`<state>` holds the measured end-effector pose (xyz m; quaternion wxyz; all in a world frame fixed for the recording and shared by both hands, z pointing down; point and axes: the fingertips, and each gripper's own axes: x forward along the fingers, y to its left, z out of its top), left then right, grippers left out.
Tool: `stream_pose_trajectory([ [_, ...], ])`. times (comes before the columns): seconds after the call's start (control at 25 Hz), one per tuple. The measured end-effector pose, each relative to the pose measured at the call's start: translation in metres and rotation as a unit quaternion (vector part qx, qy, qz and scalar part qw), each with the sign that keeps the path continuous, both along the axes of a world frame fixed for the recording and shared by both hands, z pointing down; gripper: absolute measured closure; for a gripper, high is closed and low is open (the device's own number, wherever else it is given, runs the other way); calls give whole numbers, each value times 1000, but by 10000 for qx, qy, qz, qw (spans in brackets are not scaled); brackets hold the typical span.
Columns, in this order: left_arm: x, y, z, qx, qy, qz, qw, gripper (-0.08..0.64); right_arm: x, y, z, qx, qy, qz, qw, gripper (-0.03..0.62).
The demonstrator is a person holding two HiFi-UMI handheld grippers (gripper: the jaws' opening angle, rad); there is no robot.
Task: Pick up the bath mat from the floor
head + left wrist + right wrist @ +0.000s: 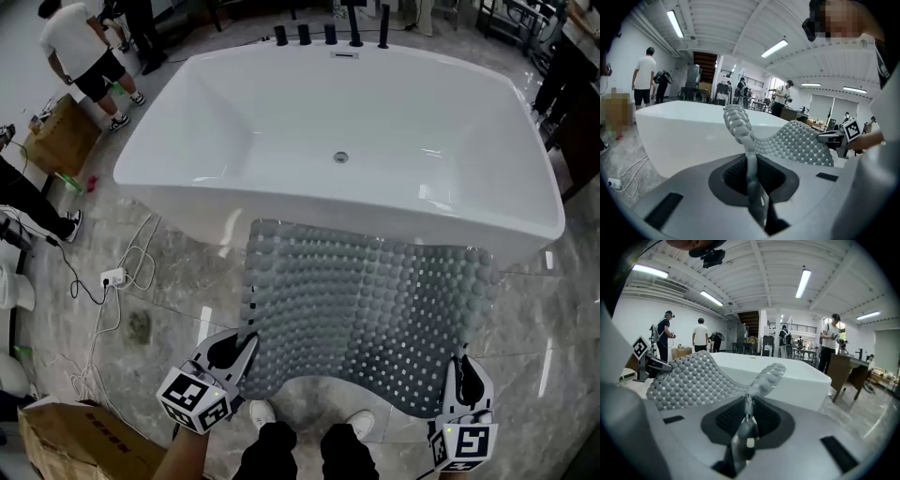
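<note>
The left gripper (pixel 247 345) and right gripper (pixel 462 362) each pinch a near corner of the bath mat (pixel 366 300). The mat spreads away from them toward the bathtub (pixel 178 131), with its long axis parallel to the tub's near side.

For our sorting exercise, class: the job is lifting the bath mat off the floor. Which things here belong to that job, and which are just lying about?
Belong to the job: bath mat, left gripper, right gripper, both clamping it.
Just lying about: bathtub, power strip, cardboard box.
</note>
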<state>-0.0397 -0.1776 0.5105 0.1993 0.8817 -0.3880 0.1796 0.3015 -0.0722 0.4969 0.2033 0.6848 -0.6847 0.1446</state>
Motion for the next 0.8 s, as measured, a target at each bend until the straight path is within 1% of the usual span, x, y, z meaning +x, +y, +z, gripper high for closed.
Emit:
stream_pose_trajectory([
  [0.16,6,9,-79,95,2,-80,9999,515,0,8,-81,114,-22,-38,9999,522],
  [0.32,-5,24,-154,201,38,-219,9996,515,-3,23,-162,282,-107,278,9992,522],
  [0.44,-14,28,-209,392,157,-367,9984,515,-13,22,-220,506,116,197,9985,522],
  [0.52,-20,29,-241,527,208,-405,9976,517,-24,20,-257,677,131,149,9975,522],
  [0.64,-21,25,-285,746,303,-396,9960,515,-34,16,-304,879,252,120,9957,522],
  [0.8,-38,26,-337,982,383,-492,9932,515,-53,20,-349,1111,69,182,9936,522],
])
